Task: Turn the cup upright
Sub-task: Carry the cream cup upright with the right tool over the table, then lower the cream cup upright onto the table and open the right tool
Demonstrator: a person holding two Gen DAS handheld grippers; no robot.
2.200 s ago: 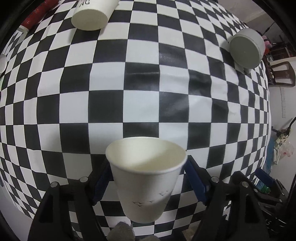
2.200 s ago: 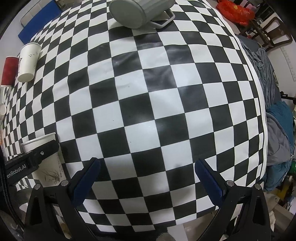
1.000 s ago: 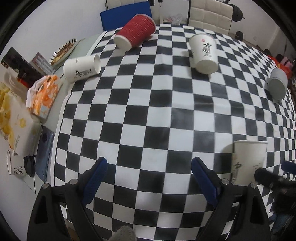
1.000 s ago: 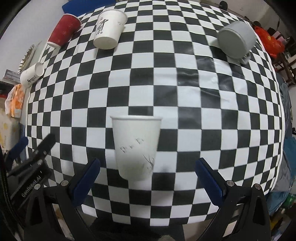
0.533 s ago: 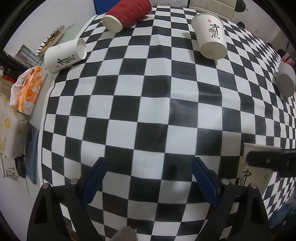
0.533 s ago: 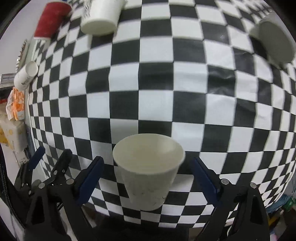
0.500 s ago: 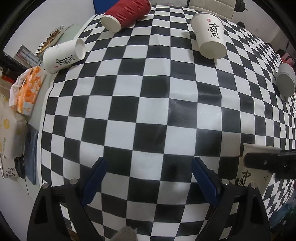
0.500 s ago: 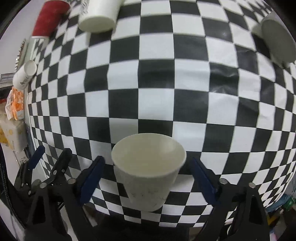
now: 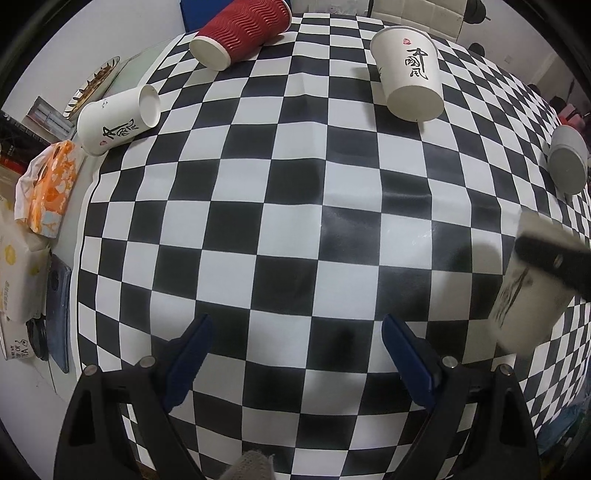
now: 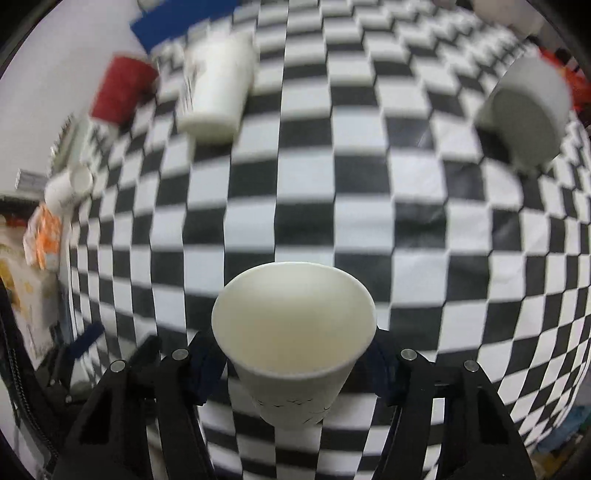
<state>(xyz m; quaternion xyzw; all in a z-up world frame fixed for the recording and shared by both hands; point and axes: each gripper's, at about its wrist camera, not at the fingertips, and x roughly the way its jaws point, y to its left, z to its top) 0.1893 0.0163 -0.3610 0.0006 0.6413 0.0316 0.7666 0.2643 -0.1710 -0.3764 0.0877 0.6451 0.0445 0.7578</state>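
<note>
Above checkered cloth [image 10: 406,206], right tool [image 10: 295,363] grips the paper cup [image 10: 293,332], mouth up.

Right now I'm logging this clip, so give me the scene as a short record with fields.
surface: checkered tablecloth
right gripper: shut on white paper cup, mouth up
left gripper: open, holding nothing
lying on side: red ribbed cup, printed white cup, second printed white cup, grey mug
off the cloth, left: orange packet
</note>
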